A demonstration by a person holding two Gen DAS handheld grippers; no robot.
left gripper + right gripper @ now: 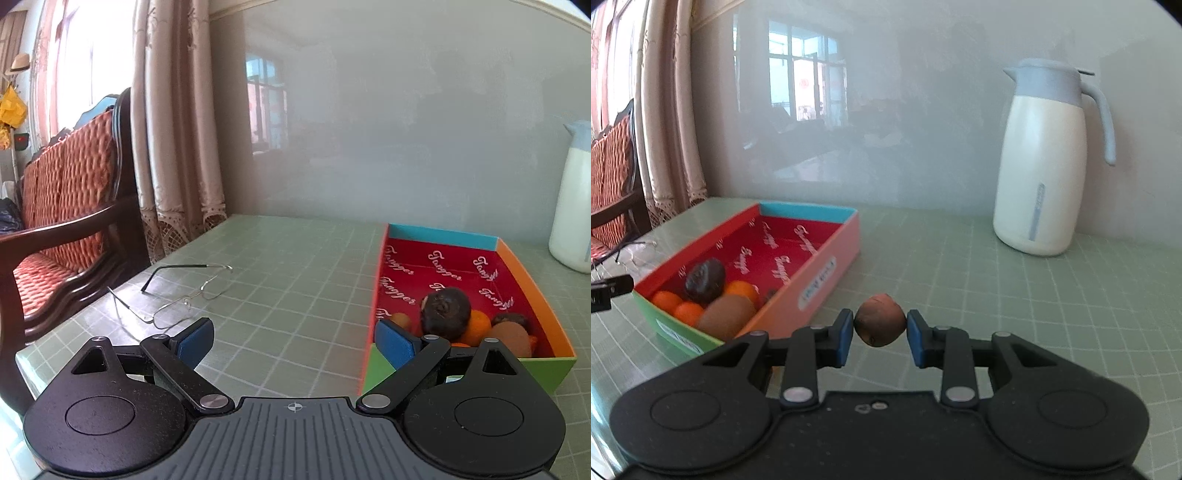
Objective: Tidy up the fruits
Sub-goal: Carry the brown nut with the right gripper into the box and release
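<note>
My right gripper is shut on a small brown round fruit, held above the table just right of the box's near end. The colourful cardboard box has a red lining and holds a dark purple fruit, several small oranges and a brown kiwi at its near end. In the left wrist view the same box sits to the right, with the dark fruit and kiwi inside. My left gripper is open over bare table, its right finger at the box's near left corner.
A white jug with a pale blue lid and handle stands at the back right against the wall. A pair of thin-framed glasses lies on the green checked tablecloth at the left. Beyond the table's left edge stands a wooden chair with an orange cushion.
</note>
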